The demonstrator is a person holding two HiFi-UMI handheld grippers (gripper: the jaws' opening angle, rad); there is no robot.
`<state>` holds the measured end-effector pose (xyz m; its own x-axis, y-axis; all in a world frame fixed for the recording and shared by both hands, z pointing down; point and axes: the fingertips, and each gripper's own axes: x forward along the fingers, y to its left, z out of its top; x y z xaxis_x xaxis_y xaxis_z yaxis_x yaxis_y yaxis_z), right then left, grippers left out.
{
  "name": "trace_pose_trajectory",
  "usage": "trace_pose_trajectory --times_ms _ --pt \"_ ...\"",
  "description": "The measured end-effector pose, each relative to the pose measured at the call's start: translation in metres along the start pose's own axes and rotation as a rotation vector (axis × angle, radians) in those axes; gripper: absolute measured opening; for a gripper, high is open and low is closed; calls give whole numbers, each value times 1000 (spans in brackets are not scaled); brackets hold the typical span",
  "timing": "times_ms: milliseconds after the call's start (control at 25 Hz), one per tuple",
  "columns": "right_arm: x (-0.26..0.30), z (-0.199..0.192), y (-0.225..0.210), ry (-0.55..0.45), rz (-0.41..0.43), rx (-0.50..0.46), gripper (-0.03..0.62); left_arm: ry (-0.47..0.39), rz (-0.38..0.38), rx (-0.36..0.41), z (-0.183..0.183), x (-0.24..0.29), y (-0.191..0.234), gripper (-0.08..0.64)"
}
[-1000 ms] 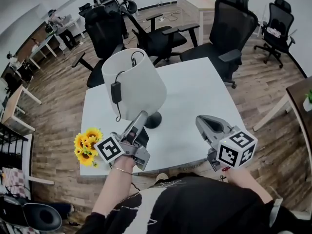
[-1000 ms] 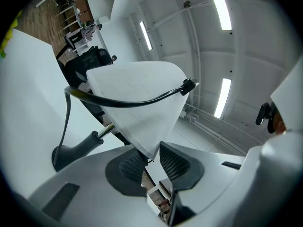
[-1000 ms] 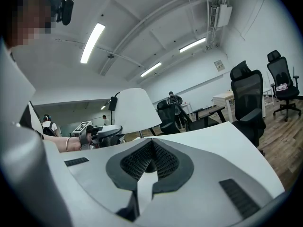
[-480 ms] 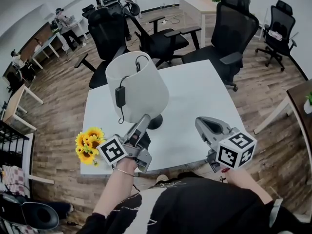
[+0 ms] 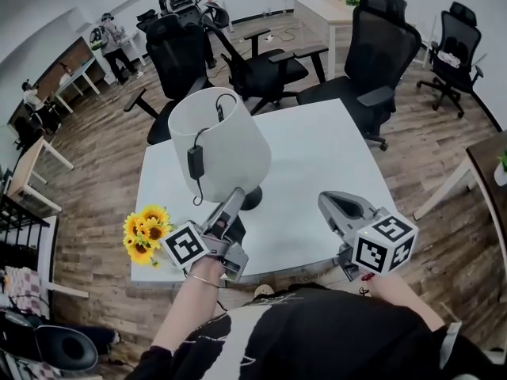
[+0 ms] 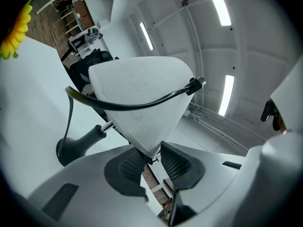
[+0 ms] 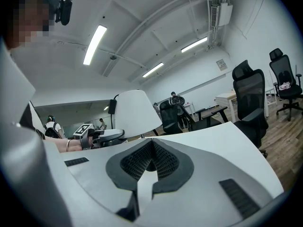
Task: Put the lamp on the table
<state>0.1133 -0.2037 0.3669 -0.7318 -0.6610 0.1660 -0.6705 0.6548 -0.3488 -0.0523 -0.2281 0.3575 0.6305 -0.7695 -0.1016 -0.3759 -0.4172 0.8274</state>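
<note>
Counter (image 5: 333, 157): white, square.

Lamp (image 5: 218, 145): upright on the counter's 9 o'clock half, dark base (image 5: 252, 199) down. The shade (image 5: 230, 125) is probably light, thin and easily dented, with the cord (image 5: 195, 158) draped across it. Better grasped at the stem (image 6: 108, 126).

Left gripper (image 5: 235, 196): at the lamp's 6 o'clock. Its jaws have just been opening, and the shade's rim sits loose between them.

Right gripper (image 5: 329, 203): 4 o'clock, jaws closed on nothing.

Sunflowers (image 5: 144, 232): 8 o'clock corner.

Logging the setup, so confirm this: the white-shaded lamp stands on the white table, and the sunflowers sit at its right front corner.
Wrong corner: the head view shows the sunflowers at the left front corner of the white table. The white-shaded lamp does stand on it.
</note>
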Motion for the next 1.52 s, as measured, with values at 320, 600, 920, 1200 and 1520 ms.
trace_pose_trajectory --times_ms 320,600,920,1200,1520 --pt "-5 -2 -1 6 16 -3 17 2 77 53 -1 -1 4 117" --pt "-10 -4 -2 27 24 -2 17 37 185 188 -1 -1 14 137" --pt "-12 -19 -12 65 54 37 17 22 222 218 -3 -1 16 141" --pt "13 -47 1 123 132 98 17 31 272 281 -4 -5 20 141" --pt "28 -59 9 141 152 119 17 62 312 386 -9 -15 24 106"
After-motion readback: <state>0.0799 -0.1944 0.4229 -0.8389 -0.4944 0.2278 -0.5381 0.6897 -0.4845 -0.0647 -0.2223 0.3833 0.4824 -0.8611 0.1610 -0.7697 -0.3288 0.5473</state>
